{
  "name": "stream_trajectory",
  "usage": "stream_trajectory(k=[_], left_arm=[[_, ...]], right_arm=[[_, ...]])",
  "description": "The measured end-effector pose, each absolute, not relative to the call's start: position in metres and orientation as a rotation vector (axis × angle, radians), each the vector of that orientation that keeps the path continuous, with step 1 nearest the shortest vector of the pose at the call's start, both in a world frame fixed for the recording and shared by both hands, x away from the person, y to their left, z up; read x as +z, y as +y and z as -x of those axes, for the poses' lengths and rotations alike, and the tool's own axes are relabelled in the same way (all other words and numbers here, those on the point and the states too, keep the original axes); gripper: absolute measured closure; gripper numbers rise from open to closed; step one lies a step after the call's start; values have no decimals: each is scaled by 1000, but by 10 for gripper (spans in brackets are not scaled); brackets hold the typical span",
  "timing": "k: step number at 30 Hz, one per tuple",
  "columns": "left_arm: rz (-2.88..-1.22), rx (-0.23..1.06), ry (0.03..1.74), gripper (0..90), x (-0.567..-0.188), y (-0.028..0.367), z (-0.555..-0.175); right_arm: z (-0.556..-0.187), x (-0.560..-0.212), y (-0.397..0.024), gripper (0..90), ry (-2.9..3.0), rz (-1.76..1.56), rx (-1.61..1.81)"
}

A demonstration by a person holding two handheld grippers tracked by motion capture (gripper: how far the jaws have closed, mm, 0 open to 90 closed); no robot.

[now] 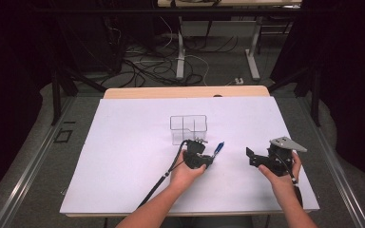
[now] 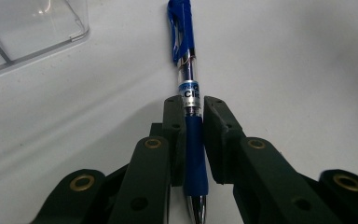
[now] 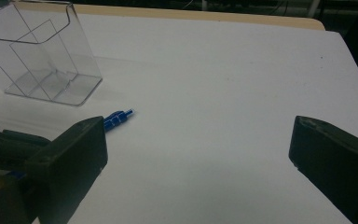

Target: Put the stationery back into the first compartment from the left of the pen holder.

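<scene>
A blue click pen (image 2: 189,70) lies on the white sheet (image 1: 123,156), just right of a clear plastic holder (image 1: 188,128). My left gripper (image 2: 194,105) is shut on the pen's blue grip section, one pad pressing on each side. The clip end points away from the jaws and the metal tip sits back between them. From above, the pen (image 1: 218,147) sticks out beyond the left gripper (image 1: 211,154). My right gripper (image 1: 249,156) hovers to the right with its jaws wide open and nothing between them. The right gripper view shows the pen's end (image 3: 119,116) and the holder (image 3: 42,56).
The clear holder (image 2: 28,28) has inner dividers and stands empty near the sheet's middle. The table's wooden edge (image 1: 185,91) shows beyond the sheet. Cables and desk legs lie on the floor behind. Bare sheet stretches to the left and right of the hands.
</scene>
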State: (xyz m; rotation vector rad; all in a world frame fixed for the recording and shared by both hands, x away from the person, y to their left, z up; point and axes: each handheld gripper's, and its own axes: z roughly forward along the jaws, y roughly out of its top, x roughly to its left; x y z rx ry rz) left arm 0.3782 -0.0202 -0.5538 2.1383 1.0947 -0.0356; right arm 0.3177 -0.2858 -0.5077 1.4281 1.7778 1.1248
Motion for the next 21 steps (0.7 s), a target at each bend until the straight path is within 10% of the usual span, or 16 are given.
stream_trajectory(k=[21], left_arm=[[-2125,-52,1069,796,-543,-14,-377]], right_arm=[[-317,-507,-286,39,1792,-1435,1118]])
